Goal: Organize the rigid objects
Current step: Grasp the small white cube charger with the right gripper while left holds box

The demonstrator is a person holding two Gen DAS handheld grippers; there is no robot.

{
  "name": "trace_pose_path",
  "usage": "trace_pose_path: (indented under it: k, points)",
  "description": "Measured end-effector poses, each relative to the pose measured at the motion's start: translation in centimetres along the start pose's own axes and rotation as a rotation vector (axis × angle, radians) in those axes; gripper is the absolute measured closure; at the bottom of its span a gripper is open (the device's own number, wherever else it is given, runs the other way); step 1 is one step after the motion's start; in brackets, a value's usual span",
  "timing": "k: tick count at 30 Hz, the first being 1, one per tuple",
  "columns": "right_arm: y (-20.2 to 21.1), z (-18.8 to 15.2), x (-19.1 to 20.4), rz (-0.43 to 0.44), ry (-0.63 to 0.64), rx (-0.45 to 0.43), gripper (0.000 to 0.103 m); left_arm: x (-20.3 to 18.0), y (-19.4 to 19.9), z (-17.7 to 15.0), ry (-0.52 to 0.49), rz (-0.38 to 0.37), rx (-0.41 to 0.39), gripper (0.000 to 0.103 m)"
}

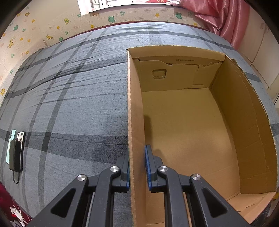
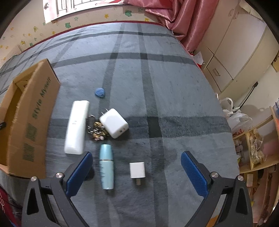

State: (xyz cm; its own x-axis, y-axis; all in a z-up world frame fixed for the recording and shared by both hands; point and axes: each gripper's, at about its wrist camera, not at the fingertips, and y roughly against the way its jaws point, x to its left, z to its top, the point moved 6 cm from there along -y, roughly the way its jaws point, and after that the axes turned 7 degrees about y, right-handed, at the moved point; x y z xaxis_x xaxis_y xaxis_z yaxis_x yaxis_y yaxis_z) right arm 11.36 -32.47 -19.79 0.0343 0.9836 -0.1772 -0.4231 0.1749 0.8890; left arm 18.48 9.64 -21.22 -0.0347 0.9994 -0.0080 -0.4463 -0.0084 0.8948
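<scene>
The left wall of the open brown cardboard box (image 1: 134, 122), set on a grey plaid bed (image 2: 174, 87), is clamped by the left gripper (image 1: 137, 167). The right gripper (image 2: 136, 167) is held with jaws wide above a pale blue tube (image 2: 106, 167) and a small white charger (image 2: 136, 169). Beyond these lie a white remote-like bar (image 2: 75, 127), a larger charger (image 2: 114, 123), what may be keys (image 2: 95, 130) and a blue disc (image 2: 100, 92).

Home bedroom: plaid bedspread (image 1: 69, 104); pink curtain (image 2: 174, 15); sticker-dotted wall (image 1: 52, 22)

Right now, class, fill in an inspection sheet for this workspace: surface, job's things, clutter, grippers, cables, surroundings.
Surface: grey plaid bedcover.
Job's things: cardboard box, nothing inside; white remote, large charger, keys, blue disc, teal tube, small charger.
Clutter: phones with power bank.
Grippers: left hand-held gripper shut on box wall; right hand-held gripper open above small charger.
Cables: power bank's loop.
Surroundings: pink curtain, cabinets, shelves.
</scene>
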Motion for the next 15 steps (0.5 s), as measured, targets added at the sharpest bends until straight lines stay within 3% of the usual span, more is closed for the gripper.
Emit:
trace_pose_path:
  k: [15]
  points:
    - [-6.3, -3.6, -1.7, -0.015, 0.020, 0.032, 0.001, 0.1, -0.3, 0.0, -0.002, 0.002, 0.012, 0.089]
